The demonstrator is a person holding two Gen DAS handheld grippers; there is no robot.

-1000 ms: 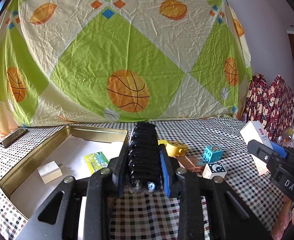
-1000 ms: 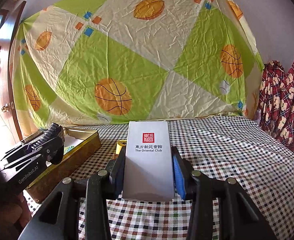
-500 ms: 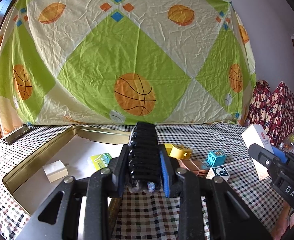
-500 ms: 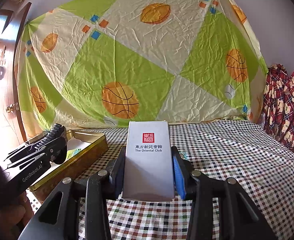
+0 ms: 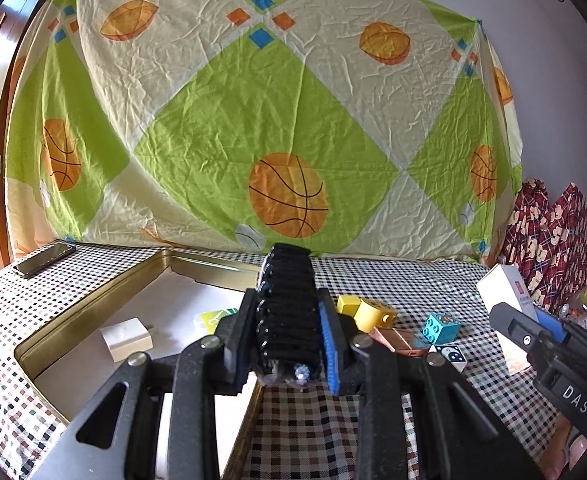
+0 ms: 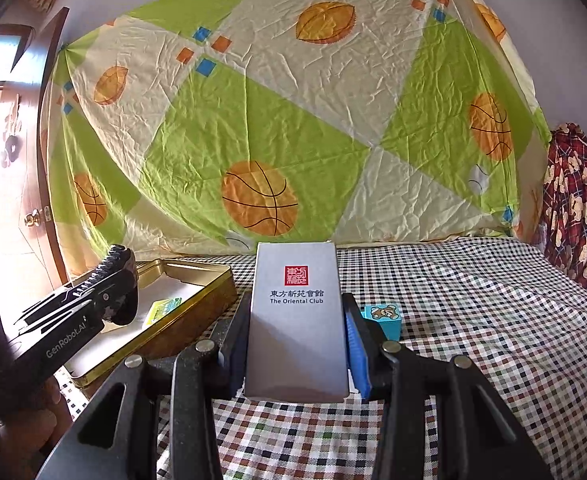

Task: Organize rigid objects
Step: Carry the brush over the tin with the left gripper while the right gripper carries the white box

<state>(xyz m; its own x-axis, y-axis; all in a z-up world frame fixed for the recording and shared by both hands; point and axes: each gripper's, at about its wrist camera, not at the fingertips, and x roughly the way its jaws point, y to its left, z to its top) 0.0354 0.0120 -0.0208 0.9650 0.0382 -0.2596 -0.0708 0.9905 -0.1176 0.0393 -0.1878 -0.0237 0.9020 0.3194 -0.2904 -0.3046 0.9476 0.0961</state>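
Since a second ago both views have tilted slightly upward; neither grip has changed. Left tool (image 5: 287, 340) pinches the black ridged object (image 5: 287, 304) beside the gold tin (image 5: 93, 312). Right tool (image 6: 295, 344) clamps the white box (image 6: 296, 320) above the desk (image 6: 473, 320). Both items await placement.

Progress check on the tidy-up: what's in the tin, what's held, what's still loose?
Done: a white block and a green card lie in the gold tin.
In hand: left hand-held gripper is shut on a black ridged object; right hand-held gripper is shut on a grey Oriental Club box.
Left on the checked cloth: yellow bricks, blue brick, copper-coloured piece, moon cube.
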